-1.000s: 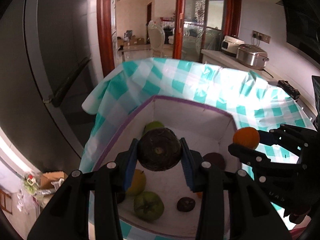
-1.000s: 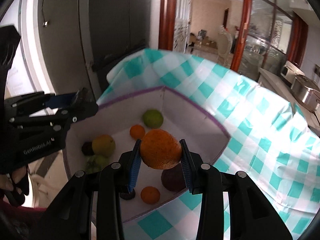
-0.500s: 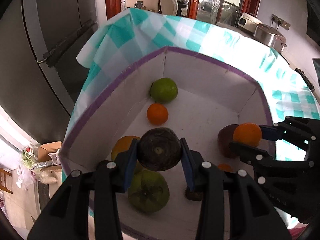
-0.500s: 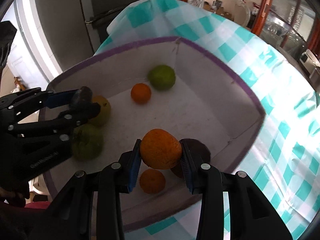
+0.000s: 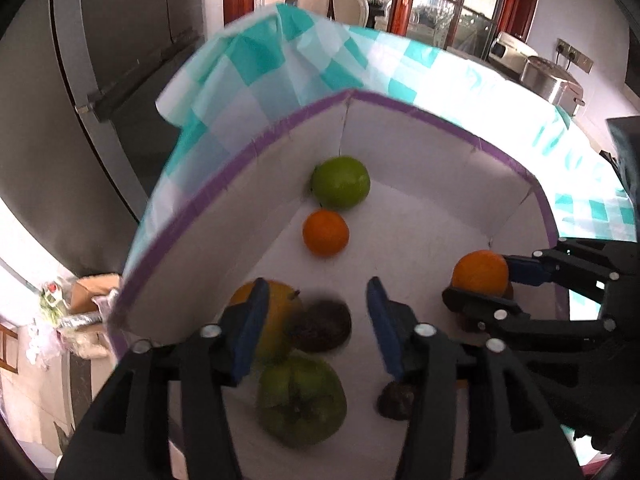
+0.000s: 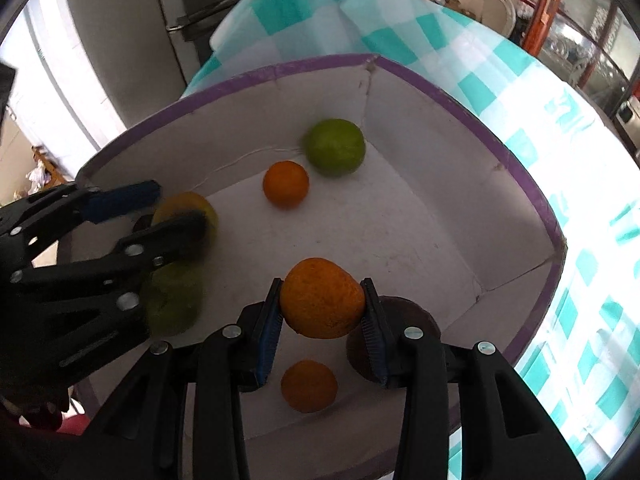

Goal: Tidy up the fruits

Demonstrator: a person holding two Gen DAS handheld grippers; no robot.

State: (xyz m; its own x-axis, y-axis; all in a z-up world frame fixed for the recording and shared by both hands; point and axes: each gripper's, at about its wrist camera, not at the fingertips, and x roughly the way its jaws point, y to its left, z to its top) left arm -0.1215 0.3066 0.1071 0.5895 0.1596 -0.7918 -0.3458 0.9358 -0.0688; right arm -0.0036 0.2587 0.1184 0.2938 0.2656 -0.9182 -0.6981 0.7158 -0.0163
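1. My left gripper [image 5: 314, 312] is spread wide, nothing between its pads. The dark fruit [image 5: 323, 325] lies on the box [image 5: 256, 148] floor just under the gap, touching the yellow fruit [image 5: 276, 320] on its left side.

2. My right gripper [image 6: 322, 308] is pinching an orange [image 6: 322, 298] across its middle, pads on both flanks. It hangs above the floor near the box's right wall, low inside the rim.

3. The relation that matters: straight below and slightly toward me from the held orange sits a smaller orange [image 6: 309, 386], and a dark fruit [image 6: 394, 334] sits just right of the jaws. Open floor lies ahead and to the left. I judge a straight drop would likely land the orange on or against those two, so a release point a bit forward looks safer.

4. The right gripper is the one with work left; the left is free, and nearer the green fruit [image 5: 301, 400] at the near wall.

5. The right view shows the small orange under my load; the left view hides it behind the gripper bodies. The left view shows the dark fruit under its open jaws, which the right view mostly blocks with the left gripper [image 6: 160, 212].

6. A green fruit [image 6: 335, 147] and another orange [image 6: 285, 184] sit by the far corner, well apart from both tools.
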